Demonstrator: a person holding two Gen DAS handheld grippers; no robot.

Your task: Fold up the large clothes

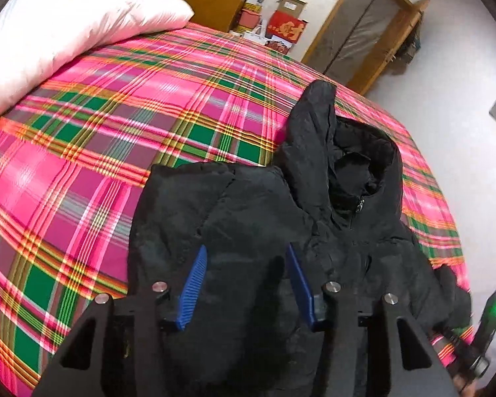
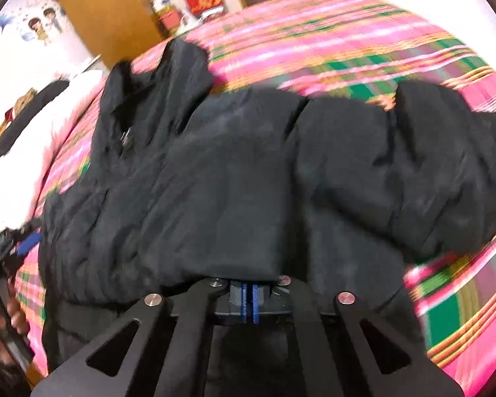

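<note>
Right gripper (image 2: 249,301) pinches black jacket (image 2: 241,178); left gripper (image 1: 244,284) hovers.

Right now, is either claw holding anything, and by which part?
Left claw is open over the black padded hooded jacket, gripping nothing. Right claw is shut; a fabric fold hides whether it pinches the jacket.

Both tongs are matte black frames with triangular cut-outs and round silver screws. The left tongs (image 1: 244,284) carry ribbed blue pads (image 1: 193,286); the right tongs (image 2: 249,302) show the same blue strips. Bare fingers (image 2: 15,317) show left of the right tongs.
</note>
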